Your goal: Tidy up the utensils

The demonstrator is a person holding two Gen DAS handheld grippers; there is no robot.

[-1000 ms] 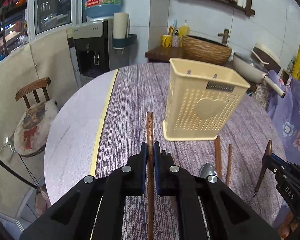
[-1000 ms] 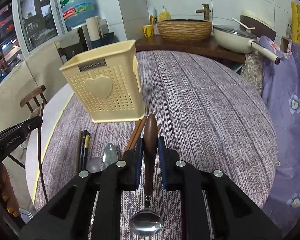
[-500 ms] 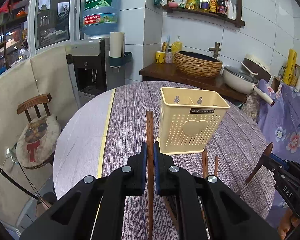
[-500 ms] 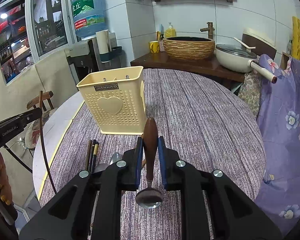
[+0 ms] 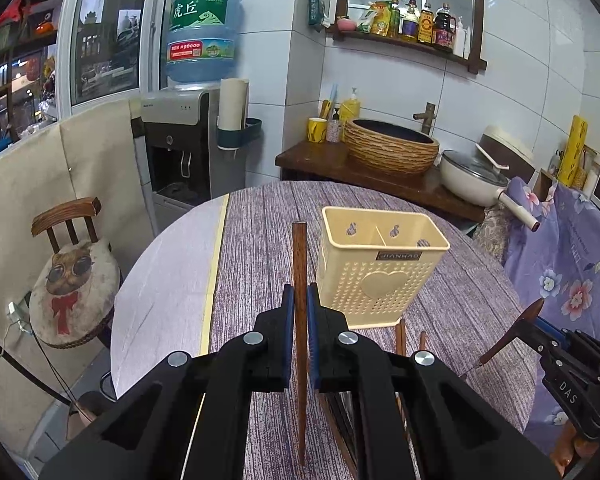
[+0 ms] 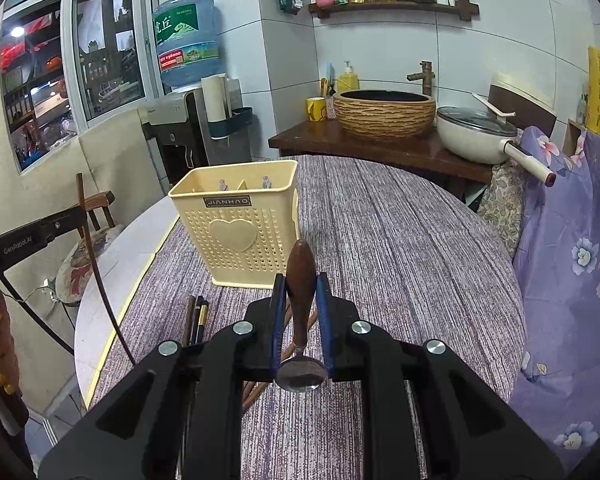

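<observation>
My left gripper (image 5: 299, 294) is shut on a brown wooden chopstick (image 5: 299, 260) that stands upright between its pads, above the table. My right gripper (image 6: 301, 285) is shut on a spoon (image 6: 301, 280) by its brown wooden handle, metal bowl hanging toward the camera. A cream perforated utensil holder (image 5: 380, 272) with a heart on its front and two compartments stands on the table ahead of both grippers (image 6: 240, 224). More chopsticks (image 6: 196, 316) lie on the table in front of the holder. The other gripper shows at each view's edge (image 5: 572, 360) (image 6: 32, 236).
The round table (image 6: 400, 240) carries a purple striped cloth, with a bare strip on its left. A wooden chair with a cat cushion (image 5: 72, 276) stands left of it. Behind are a water dispenser (image 5: 188, 152), a woven basin (image 5: 392, 148), a pan (image 5: 472, 176) and flowered purple fabric (image 5: 560, 272).
Both grippers have risen with the chopstick and the spoon still held. The holder now looks smaller and lower in both views, and its open top with the divider shows.
</observation>
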